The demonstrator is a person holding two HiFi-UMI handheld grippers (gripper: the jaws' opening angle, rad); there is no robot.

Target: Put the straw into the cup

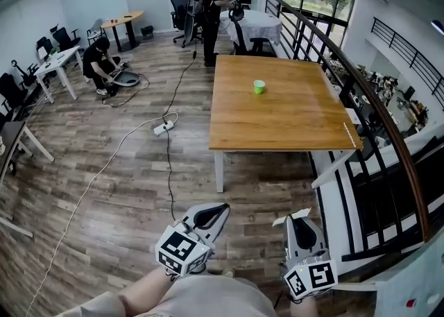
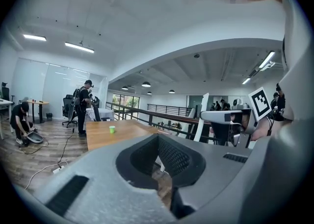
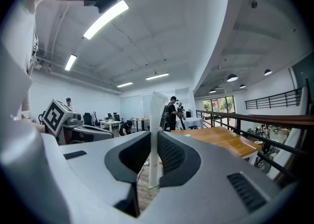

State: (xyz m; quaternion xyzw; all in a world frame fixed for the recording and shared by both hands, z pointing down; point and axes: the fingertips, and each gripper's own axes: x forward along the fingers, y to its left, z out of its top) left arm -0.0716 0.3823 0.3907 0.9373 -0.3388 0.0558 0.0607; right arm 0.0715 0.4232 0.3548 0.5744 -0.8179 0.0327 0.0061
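Grips a white wrapped straw [image 3: 155, 120] upright in the clenched jaws of the right gripper [image 1: 300, 220] at lower right of the head view, shows the left gripper [image 1: 220, 207] at lower centre clenched on nothing, and has the green cup [image 1: 259, 86] standing well apart on the worktop [image 1: 291, 118], upper middle.
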